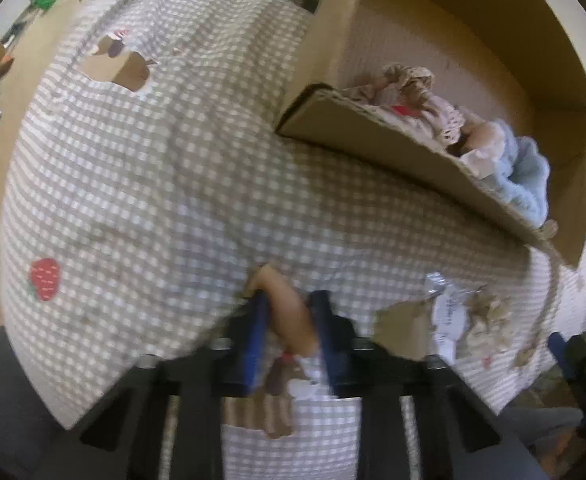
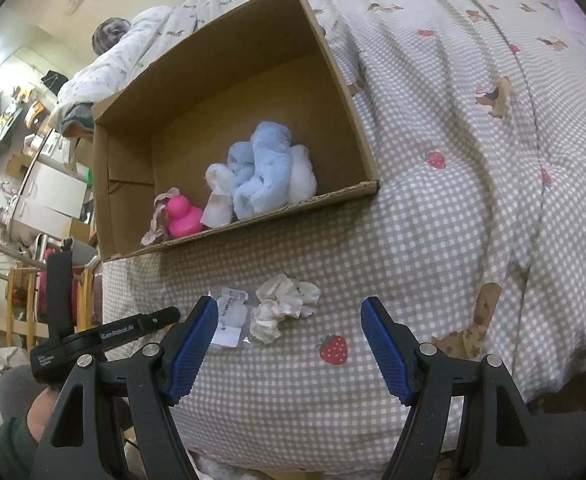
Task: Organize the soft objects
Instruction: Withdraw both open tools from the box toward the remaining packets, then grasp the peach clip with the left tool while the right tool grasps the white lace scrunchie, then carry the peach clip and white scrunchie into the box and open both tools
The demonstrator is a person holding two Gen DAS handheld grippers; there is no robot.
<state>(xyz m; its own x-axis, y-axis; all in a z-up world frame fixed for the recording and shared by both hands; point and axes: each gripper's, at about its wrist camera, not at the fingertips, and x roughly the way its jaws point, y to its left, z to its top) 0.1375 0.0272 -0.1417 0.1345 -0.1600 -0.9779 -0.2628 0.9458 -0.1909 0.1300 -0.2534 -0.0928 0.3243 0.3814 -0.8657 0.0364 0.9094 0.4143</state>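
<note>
On the bed with the beige checked strawberry quilt (image 2: 413, 240), the left gripper (image 1: 289, 320) is clamped on a small tan soft object (image 1: 289, 312), so it should go over the open brown cardboard box (image 2: 345, 92), while the right gripper (image 2: 289, 344), jaws apart, lowers around the crumpled white cloth (image 2: 283, 308).

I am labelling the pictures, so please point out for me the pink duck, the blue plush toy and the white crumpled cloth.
pink duck (image 2: 183, 218): right wrist view, on its body.
blue plush toy (image 2: 259, 172): right wrist view, on its fluffy middle.
white crumpled cloth (image 2: 283, 306): right wrist view, on its central folds.
</note>
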